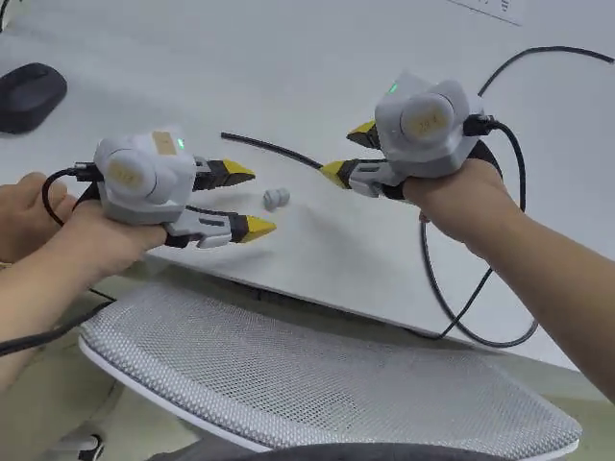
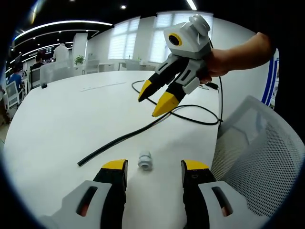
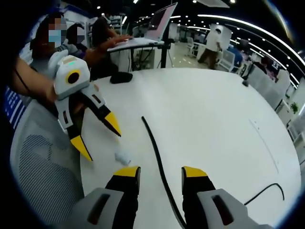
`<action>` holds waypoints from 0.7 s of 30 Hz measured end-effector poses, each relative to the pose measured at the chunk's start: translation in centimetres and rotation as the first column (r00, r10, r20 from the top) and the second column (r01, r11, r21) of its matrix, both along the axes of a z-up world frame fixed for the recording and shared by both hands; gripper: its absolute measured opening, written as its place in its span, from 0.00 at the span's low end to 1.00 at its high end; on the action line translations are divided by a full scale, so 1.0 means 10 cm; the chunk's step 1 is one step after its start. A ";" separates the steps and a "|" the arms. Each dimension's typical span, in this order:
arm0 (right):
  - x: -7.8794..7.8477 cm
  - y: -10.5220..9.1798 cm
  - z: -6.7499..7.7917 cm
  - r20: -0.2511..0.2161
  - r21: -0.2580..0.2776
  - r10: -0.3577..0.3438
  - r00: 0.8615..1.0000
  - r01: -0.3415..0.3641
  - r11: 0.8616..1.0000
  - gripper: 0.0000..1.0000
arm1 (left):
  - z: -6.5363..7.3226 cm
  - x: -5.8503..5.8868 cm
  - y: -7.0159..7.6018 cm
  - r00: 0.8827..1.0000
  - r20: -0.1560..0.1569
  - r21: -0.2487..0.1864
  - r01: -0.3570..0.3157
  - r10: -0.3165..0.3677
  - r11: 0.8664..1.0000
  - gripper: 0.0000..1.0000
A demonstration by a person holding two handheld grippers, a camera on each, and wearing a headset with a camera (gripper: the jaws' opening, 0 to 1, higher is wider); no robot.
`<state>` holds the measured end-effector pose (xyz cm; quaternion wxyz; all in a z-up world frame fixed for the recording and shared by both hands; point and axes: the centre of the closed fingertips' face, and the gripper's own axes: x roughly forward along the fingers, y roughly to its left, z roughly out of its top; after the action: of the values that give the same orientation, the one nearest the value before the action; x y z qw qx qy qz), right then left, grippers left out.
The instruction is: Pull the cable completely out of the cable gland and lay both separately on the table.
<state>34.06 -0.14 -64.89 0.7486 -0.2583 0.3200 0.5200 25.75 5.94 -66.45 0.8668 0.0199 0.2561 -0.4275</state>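
Cable [image 1: 274, 147] and gland [image 1: 276, 199] lie apart by the counter's [image 1: 288, 58] near edge. The left tool [image 1: 259, 201] and right tool [image 1: 347, 150] are released and empty. The task looks done; just withdraw.

The bench [image 1: 317, 58] has a flat white top. 3 items lie directly on it. 1 black cable [image 1: 269, 147] lies loose, with a free end near the middle of the surface. 1 small grey cable gland [image 1: 276, 199] lies just beside the cable, not touching it, towards the near edge. 1 dark rounded object [image 1: 29, 94] rests at the far left.
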 end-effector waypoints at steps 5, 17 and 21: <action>-0.11 -0.16 0.21 -0.007 0.067 -0.025 1.000 0.025 0.997 0.37 | 0.07 -0.11 -0.01 1.000 -0.021 -0.018 -0.006 0.006 1.000 0.51; -0.56 -0.53 0.63 0.022 0.228 -0.070 0.997 0.063 0.972 0.49 | 0.49 -0.22 -0.06 1.000 0.003 -0.055 -0.025 0.025 0.998 0.67; -0.73 -0.63 0.73 0.009 0.280 -0.102 0.995 0.095 0.955 0.57 | 0.61 -0.27 -0.04 0.999 0.005 -0.060 -0.031 0.032 0.998 0.71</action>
<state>26.77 -6.46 -57.62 0.8063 -0.1398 0.2470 0.5190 23.03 5.52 -60.31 0.8743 -0.0086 0.2410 -0.4212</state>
